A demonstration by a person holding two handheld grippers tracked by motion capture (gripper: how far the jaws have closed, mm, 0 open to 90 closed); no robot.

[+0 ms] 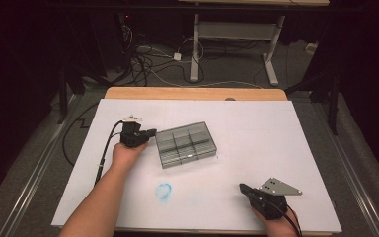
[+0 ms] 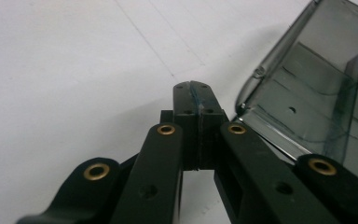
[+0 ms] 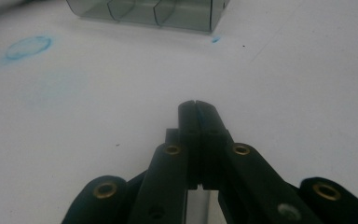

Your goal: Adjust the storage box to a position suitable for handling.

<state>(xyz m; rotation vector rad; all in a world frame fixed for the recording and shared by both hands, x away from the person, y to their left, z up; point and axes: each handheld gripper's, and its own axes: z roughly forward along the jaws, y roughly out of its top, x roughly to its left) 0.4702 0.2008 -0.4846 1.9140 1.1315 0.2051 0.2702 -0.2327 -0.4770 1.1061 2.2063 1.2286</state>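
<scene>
The smoky plastic organizer box (image 1: 185,144) lies mid-worktop (image 1: 276,148). The left gripper (image 1: 150,132), jaws together, sits just beside its left edge, seemingly ready to nudge it; the right gripper (image 1: 242,187), jaws together, waits well apart.

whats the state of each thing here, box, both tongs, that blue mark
box: lying flat on the white sheet, divided into compartments, nothing seen inside
left tongs: shut, empty, tip beside the box's left corner
right tongs: shut, empty, apart from the box
blue mark: smudged ring on the sheet
</scene>
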